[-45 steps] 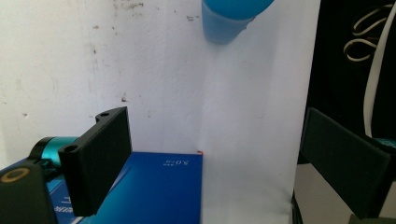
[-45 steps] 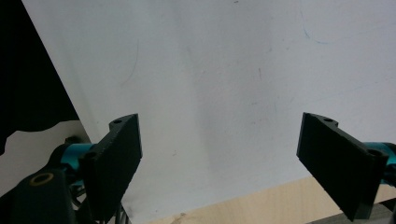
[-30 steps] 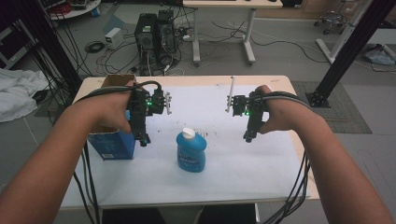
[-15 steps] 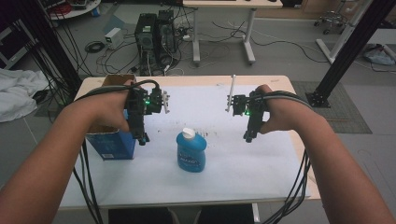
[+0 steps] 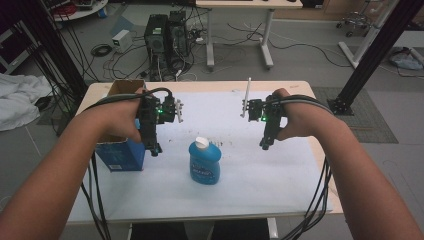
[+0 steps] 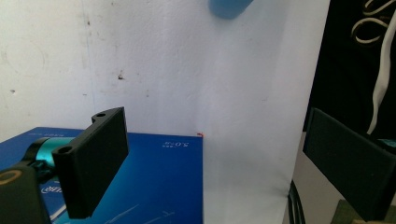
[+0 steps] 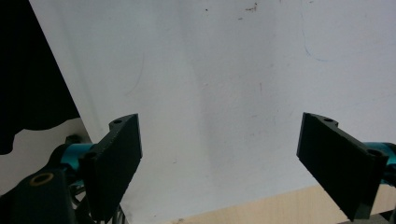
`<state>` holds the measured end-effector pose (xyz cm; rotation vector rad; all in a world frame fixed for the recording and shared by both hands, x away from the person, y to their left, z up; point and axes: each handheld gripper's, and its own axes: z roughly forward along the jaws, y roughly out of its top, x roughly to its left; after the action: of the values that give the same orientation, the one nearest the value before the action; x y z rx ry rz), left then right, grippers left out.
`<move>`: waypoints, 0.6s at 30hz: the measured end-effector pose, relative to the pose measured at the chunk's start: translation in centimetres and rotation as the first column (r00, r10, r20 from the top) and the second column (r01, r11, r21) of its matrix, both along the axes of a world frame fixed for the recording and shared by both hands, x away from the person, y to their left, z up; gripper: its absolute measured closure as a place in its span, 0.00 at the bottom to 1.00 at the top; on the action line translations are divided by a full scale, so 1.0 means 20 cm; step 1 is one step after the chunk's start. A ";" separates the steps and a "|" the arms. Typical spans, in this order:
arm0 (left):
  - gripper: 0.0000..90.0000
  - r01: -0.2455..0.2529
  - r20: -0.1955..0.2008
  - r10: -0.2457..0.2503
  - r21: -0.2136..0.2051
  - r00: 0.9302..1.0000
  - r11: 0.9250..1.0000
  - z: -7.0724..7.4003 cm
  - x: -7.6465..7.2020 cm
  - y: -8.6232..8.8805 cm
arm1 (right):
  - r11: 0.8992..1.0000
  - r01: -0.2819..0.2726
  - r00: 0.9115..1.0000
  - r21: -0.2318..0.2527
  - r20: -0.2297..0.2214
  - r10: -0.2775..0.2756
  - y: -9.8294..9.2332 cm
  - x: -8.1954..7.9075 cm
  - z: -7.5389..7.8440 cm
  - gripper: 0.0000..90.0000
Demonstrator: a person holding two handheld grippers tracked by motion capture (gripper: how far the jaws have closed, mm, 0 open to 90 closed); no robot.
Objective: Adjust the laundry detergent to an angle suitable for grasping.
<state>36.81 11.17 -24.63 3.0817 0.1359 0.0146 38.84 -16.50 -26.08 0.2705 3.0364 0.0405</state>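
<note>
Near to far. Closest to me on the white sheet (image 5: 280, 180) stands the blue bottle (image 5: 204, 162), upright, white cap (image 5: 201, 143) on top, long axis vertical. It sits between my two hands, a bit nearer me than either.

My left tongs (image 5: 154, 148) hang just left of it and slightly beyond, jaws wide apart, nothing between them. In the left gripper view they point down over the blue box (image 6: 140, 186), with the bottle's blue body (image 6: 229, 7) at the top edge. So the bottle lies off to my right from these tongs.

My right tongs (image 5: 264, 145) are also spread, empty, over bare sheet (image 7: 224, 93). Bottle lies to my left of them, farther off than from the left pair.

Judgement: left hand is nearer; a sideways reach across the body, below the cap, looks like the call.

Farther back on the table (image 5: 210, 86): nothing else relevant.
</note>
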 end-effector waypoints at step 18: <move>0.08 -0.006 0.010 0.006 0.014 1.000 1.000 -0.01 0.01 -0.02 | 1.000 0.017 1.000 -0.006 0.011 -0.017 -0.04 0.02 0.00 0.15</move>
<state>36.94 10.72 -24.81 3.0951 0.1449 0.0308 39.28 -17.35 -26.08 0.2943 3.0225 0.0316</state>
